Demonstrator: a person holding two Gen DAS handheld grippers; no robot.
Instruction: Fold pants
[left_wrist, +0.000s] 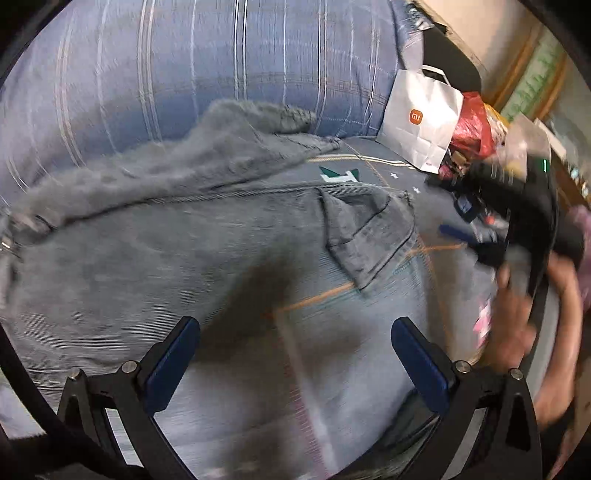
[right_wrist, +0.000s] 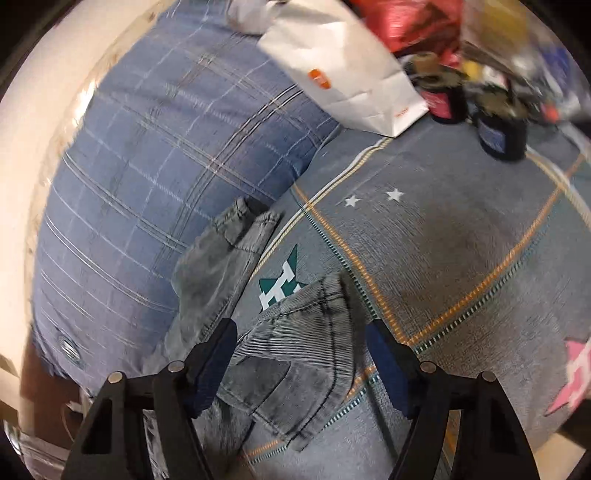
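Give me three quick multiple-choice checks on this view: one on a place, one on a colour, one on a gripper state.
1. The white paper bag stands:
A. against the blue plaid pillow
B. on the grey denim pants
C. between the fingers

2. The bag's logo is:
A. green
B. orange
C. blue

3. The left gripper is:
A. shut on the pants
B. shut, holding nothing
C. open above the pants

Answers: 1 A, the bag leans beside the pillow; 2 B, an orange square; 3 C, the fingers stand wide apart over the denim.
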